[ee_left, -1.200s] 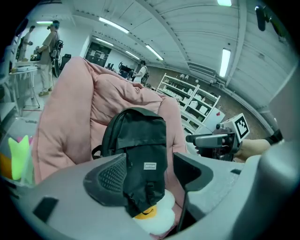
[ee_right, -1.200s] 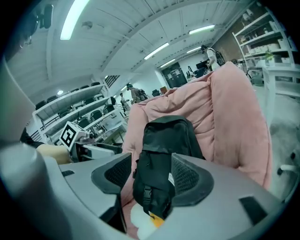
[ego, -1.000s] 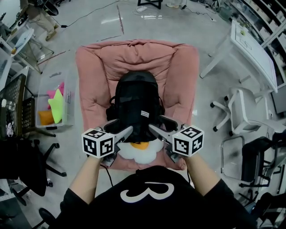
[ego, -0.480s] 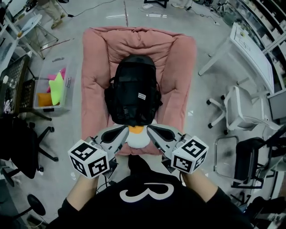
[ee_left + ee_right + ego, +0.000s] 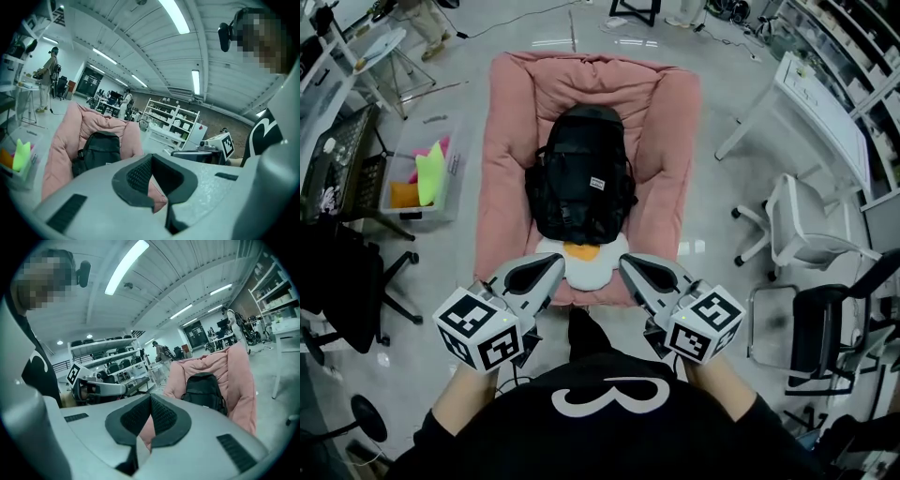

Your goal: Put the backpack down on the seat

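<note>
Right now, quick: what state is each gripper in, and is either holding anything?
Left gripper: closed, holding nothing.
Right gripper: closed, holding nothing.

The left gripper [image 5: 555, 263] and right gripper [image 5: 627, 264] released the backpack [image 5: 581, 178], withdrew, and closed.

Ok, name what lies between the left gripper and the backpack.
A white cushion with an orange centre, on the pink seat; the head view shows it between left gripper and backpack.

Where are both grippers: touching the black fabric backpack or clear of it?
Apart. The head view shows left gripper and right gripper, both shut, short of the backpack, pink padded seat visible between.
</note>
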